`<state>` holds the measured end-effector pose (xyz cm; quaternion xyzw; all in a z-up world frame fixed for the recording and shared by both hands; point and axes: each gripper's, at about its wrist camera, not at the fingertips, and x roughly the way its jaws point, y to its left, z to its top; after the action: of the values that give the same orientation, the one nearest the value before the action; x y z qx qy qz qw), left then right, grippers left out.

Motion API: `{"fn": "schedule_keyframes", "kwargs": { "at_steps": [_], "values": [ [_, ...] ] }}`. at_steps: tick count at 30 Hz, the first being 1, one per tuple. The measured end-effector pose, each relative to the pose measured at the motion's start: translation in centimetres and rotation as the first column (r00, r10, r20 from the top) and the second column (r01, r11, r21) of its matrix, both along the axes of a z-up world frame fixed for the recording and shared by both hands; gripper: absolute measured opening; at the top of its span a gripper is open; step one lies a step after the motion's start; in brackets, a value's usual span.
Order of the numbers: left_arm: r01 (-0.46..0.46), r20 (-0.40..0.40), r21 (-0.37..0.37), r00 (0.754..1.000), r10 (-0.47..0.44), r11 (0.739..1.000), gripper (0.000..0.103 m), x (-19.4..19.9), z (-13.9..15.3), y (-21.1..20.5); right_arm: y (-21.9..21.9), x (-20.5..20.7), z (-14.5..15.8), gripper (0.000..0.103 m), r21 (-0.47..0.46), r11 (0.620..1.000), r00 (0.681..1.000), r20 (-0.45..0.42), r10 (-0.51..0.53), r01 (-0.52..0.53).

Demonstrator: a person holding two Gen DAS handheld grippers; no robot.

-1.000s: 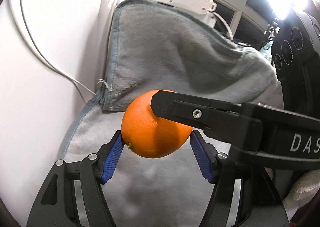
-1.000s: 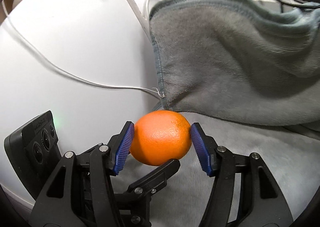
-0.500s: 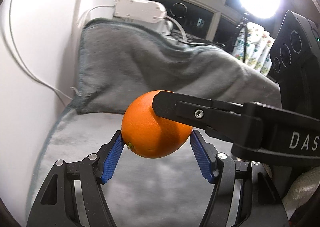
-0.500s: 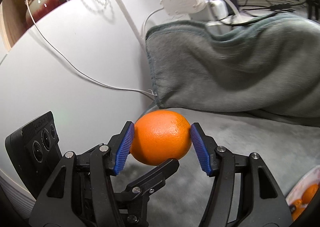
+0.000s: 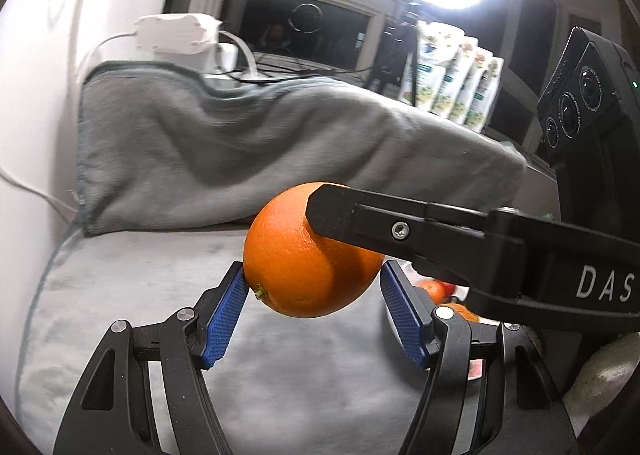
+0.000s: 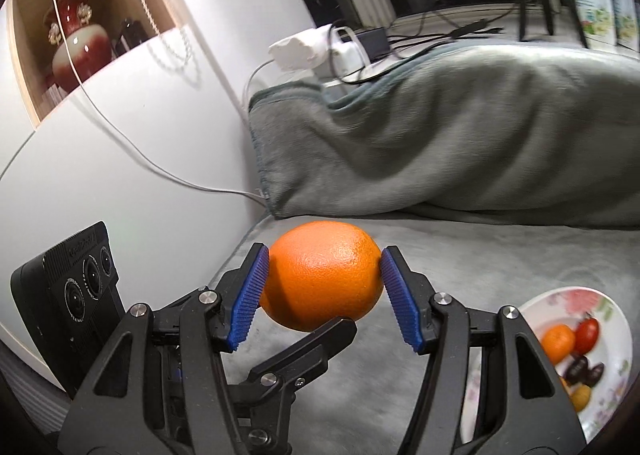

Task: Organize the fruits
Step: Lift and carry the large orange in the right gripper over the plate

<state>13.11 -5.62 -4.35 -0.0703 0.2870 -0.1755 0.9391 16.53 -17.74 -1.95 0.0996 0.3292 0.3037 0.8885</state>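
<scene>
A grey blanket (image 6: 460,255) covers the surface below and rises in a rumpled fold (image 5: 248,159) at the back, against a white wall (image 6: 132,143) on the left. Along that wall runs a thin white cable (image 6: 120,135), and a white power box (image 5: 176,35) sits on top of the fold with dark cords trailing from it. In the right wrist view, a wall niche at upper left holds a red and white vase (image 6: 76,43).

At the lower right of that same view a flowered plate (image 6: 616,319) rests on the blanket, carrying a small orange fruit (image 6: 558,343), a red tomato (image 6: 587,333), two dark fruits (image 6: 586,369) and a yellow one (image 6: 580,397).

The orange (image 6: 322,275) hangs in the air above the blanket, left of the plate and well clear of it. The right gripper (image 6: 322,283) is closed on it, one blue pad (image 6: 250,295) pressed to each side. In the left wrist view one of its black fingers lies across the upper right of the orange (image 5: 308,255). The left gripper (image 5: 312,295) sits around the same fruit from below: its left pad (image 5: 224,315) touches the skin near the stem end, while its right pad stands just beside the fruit, and I cannot tell whether it makes contact.
</scene>
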Motion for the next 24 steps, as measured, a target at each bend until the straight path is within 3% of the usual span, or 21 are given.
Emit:
{"fn": "schedule_keyframes", "kwargs": {
  "at_steps": [11,24],
  "values": [
    [0.119,-0.002,0.003,0.993,-0.119,0.993,0.068,-1.2,0.1,-6.5,-6.9,-2.8,0.2,0.061,-0.009,0.996,0.996,0.001,-0.094,0.094],
    [0.272,-0.029,0.017,0.962,-0.271,0.962,0.068,-2.4,-0.9,-15.1,-16.6,-5.4,-1.1,0.061,0.012,0.972,0.972,-0.040,-0.233,0.234]
  ]
}}
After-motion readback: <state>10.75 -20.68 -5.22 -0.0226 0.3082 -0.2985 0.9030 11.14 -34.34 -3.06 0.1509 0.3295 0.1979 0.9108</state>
